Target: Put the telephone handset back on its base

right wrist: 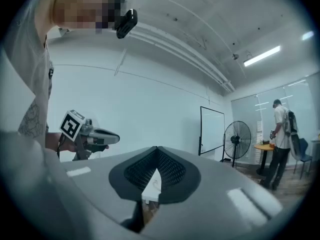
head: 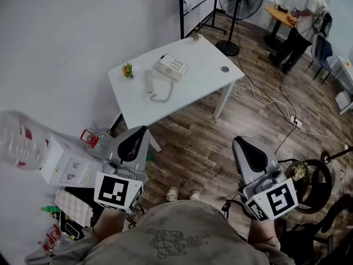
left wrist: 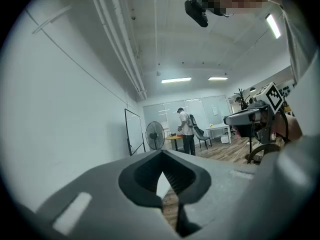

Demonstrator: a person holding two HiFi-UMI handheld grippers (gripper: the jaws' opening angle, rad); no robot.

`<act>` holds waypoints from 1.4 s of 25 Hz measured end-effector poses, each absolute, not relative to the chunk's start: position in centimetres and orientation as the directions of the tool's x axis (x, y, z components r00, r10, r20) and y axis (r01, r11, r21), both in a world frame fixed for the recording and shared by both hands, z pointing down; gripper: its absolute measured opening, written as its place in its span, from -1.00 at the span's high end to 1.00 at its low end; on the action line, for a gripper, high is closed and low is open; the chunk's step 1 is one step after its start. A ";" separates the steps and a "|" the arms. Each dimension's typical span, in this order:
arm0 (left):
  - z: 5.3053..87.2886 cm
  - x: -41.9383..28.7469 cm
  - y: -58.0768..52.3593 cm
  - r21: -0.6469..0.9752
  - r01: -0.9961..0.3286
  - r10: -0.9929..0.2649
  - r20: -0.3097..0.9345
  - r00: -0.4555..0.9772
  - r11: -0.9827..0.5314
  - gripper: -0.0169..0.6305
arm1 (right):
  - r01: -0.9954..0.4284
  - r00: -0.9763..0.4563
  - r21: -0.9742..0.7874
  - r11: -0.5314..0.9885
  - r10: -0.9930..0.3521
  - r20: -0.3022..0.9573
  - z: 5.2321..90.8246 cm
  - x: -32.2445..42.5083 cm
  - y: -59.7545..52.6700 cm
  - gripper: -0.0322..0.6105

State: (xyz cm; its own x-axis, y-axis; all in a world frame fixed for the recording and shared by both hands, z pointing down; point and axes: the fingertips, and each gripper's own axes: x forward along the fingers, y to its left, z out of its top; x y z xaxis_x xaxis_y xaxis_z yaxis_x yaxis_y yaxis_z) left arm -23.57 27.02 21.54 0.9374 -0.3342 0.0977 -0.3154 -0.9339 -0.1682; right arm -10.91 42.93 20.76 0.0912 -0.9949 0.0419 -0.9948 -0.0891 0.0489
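Handset off its base, both grippers held well back from the desk.

I see the white desk [head: 204, 76] across the wood floor. The left gripper [head: 140, 131] and right gripper [head: 240, 143] are close in, each with jaws closed on nothing. The phone base [head: 171, 67] sits near the desk's middle. The handset [head: 148, 81] lies flat just beside it, toward the left edge, its cord curled.
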 end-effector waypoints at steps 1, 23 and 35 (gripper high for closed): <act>21.6 -23.4 27.1 -0.168 -0.315 -0.334 0.100 0.937 -0.934 0.95 | -0.995 0.096 0.031 -0.095 -0.995 0.031 20.7 -10.6 43.1 0.81; 23.2 -20.2 31.8 -0.164 -0.330 -0.350 0.111 0.930 -0.930 0.95 | -0.994 0.106 -0.018 -0.107 -0.992 0.064 23.8 -6.5 47.2 0.81; 22.0 -19.6 30.4 -0.117 -0.413 -0.418 0.017 0.908 -0.903 0.64 | -0.988 0.150 -0.043 -0.150 -0.989 0.002 23.6 -3.6 46.9 0.40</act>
